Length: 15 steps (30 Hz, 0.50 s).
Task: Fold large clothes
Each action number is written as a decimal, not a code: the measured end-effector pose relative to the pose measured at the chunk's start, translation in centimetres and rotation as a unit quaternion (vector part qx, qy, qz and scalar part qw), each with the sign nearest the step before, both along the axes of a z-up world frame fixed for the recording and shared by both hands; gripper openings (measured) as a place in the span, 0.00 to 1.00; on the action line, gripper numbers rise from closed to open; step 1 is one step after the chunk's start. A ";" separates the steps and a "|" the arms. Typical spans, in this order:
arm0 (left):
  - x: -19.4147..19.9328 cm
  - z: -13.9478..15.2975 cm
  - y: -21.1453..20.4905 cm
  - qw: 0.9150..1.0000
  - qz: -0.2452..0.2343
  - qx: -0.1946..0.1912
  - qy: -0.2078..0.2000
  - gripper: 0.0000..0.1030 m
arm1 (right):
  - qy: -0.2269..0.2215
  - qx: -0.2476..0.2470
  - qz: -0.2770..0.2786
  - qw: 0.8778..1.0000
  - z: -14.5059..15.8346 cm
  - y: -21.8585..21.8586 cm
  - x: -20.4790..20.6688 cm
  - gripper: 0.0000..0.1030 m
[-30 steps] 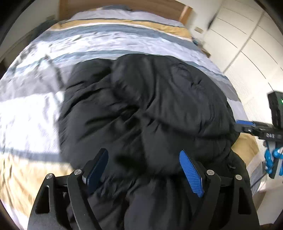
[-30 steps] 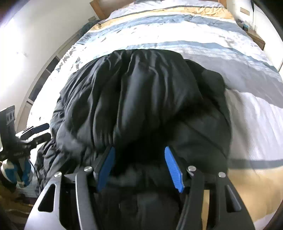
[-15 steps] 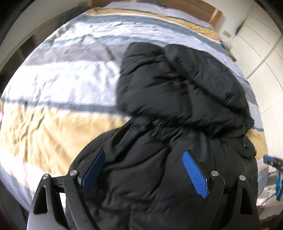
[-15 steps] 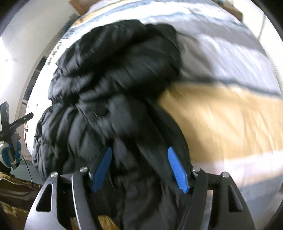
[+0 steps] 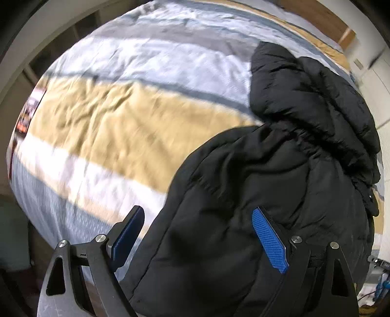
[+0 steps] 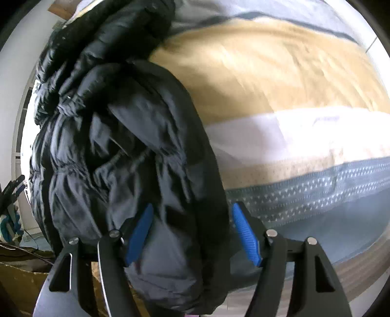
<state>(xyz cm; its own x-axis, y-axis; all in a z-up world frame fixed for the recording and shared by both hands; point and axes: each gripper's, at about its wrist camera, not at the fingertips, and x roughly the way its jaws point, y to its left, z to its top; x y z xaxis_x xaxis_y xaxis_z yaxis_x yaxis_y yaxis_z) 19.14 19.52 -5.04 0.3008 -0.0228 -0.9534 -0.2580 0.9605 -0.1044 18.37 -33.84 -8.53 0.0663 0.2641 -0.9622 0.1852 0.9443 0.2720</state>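
A large black puffer jacket (image 5: 280,170) lies bunched on the striped bed, its near part hanging toward the foot edge. In the left wrist view my left gripper (image 5: 197,231) has its blue pads wide apart with jacket fabric filling the gap between them. In the right wrist view the jacket (image 6: 121,136) fills the left half, and my right gripper (image 6: 192,231) straddles a thick roll of it, pads apart on either side. Whether either gripper pinches the fabric is not visible.
The bed cover (image 5: 121,126) has white, grey and tan stripes; its tan band (image 6: 280,68) and grey patterned foot edge (image 6: 316,192) show in the right wrist view. A wooden headboard (image 5: 314,17) stands far off. White wardrobes (image 5: 380,80) are at the right.
Both grippers have pulled back toward the foot of the bed, and the jacket's near part has come with them over the edge. More tan and white cover shows beside the jacket.
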 end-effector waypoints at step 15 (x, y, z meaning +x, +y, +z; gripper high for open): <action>-6.6 -6.2 4.9 0.985 0.071 -0.145 0.068 0.87 | 0.043 0.038 -0.016 0.998 -4.6 -0.5 -2.4 0.69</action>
